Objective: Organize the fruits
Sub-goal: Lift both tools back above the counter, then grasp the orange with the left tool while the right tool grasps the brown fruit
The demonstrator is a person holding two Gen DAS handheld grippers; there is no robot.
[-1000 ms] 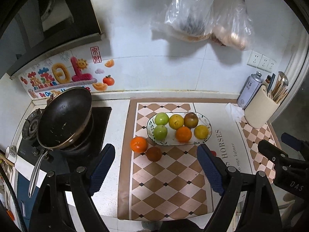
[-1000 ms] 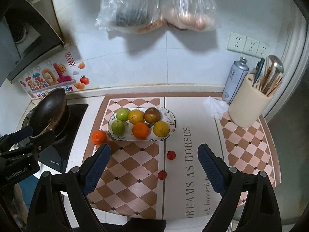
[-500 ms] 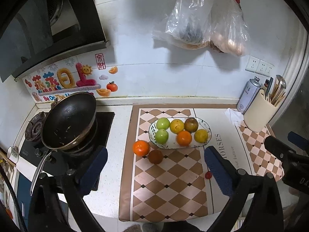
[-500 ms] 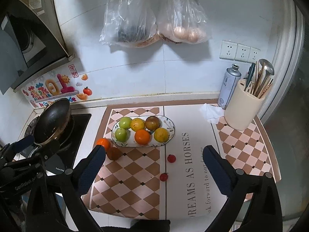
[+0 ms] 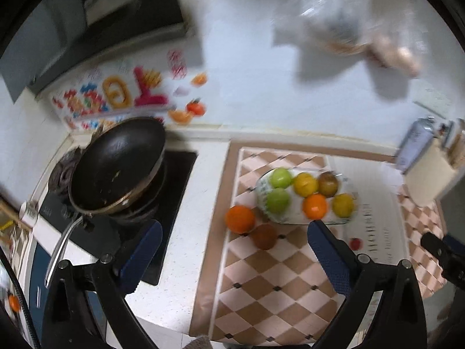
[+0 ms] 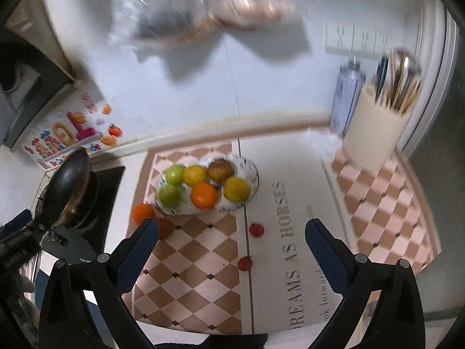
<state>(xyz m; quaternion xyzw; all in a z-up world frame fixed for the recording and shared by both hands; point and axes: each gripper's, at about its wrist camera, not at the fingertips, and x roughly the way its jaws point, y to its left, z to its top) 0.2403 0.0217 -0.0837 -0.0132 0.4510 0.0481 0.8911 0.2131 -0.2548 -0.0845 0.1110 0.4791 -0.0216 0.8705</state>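
An oval patterned plate (image 5: 261, 195) (image 6: 250, 171) holds several fruits: green, yellow, orange and brown. An orange (image 5: 240, 219) (image 6: 142, 212) and a brown fruit (image 5: 264, 236) (image 6: 164, 228) lie on the checked mat just left of the plate. Two small red tomatoes (image 6: 256, 230) (image 6: 244, 263) lie in front of the plate; one shows in the left wrist view (image 5: 355, 243). My left gripper (image 5: 232, 258) is open and empty, above the mat near the loose fruits. My right gripper (image 6: 231, 253) is open and empty, above the tomatoes.
A black pan (image 5: 116, 163) sits on the stove at the left. A cream utensil holder (image 6: 375, 136) and a spray can (image 6: 347, 99) stand at the back right. Plastic bags (image 6: 203, 8) hang on the wall. The counter's front edge is close below.
Both views have shifted and blurred: both grippers are moving, closer to the counter and fruits than half a second ago. Both stay open. The fruits have not moved.
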